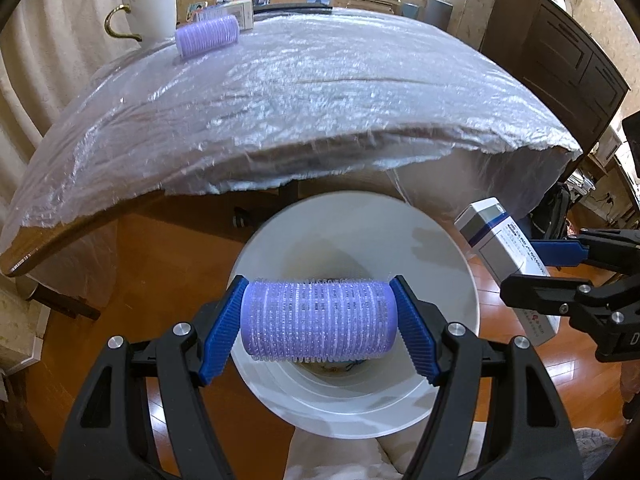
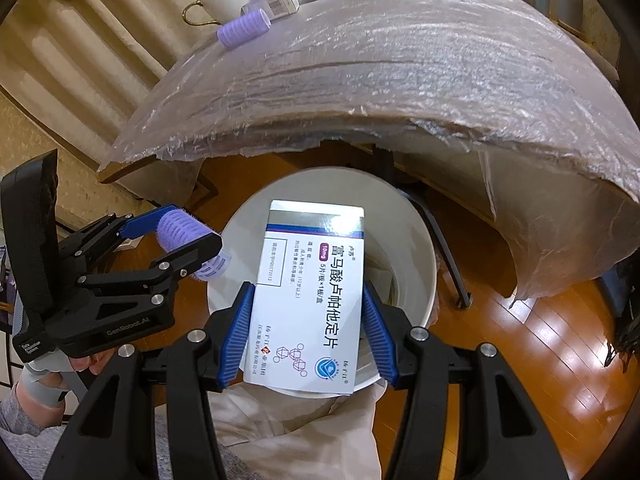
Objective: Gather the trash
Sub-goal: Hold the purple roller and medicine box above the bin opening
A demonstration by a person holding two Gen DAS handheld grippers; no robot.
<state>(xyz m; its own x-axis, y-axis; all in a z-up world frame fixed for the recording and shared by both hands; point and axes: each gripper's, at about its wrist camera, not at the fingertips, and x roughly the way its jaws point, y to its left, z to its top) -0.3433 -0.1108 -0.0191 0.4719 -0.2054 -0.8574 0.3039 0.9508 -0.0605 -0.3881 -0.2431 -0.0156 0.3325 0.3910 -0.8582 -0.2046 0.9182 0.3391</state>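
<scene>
A wooden floor (image 1: 168,248) is showing beneath a table (image 1: 320,92) wrapped in crinkled clear plastic, which is filling the upper half of both views; a white round bin (image 1: 452,264) is standing on the floor just in front of the table edge, directly below both grippers. The left gripper (image 1: 320,320) is pinching a purple hair roller (image 1: 320,320) end to end between its blue ribbed pads, holding it level over the bin's mouth. The right gripper (image 2: 308,320) is clamping a white medicine box (image 2: 310,296) (blue stripe, printed Chinese text) by its long sides, also hanging over the bin; in the left view this box is appearing at 3 o'clock. On the table, towards 11 o'clock, a second purple roller (image 1: 208,35) is lying just beside a small white carton (image 1: 240,14), with a white cup (image 1: 154,8) with a gold handle near them at the table's far corner.
</scene>
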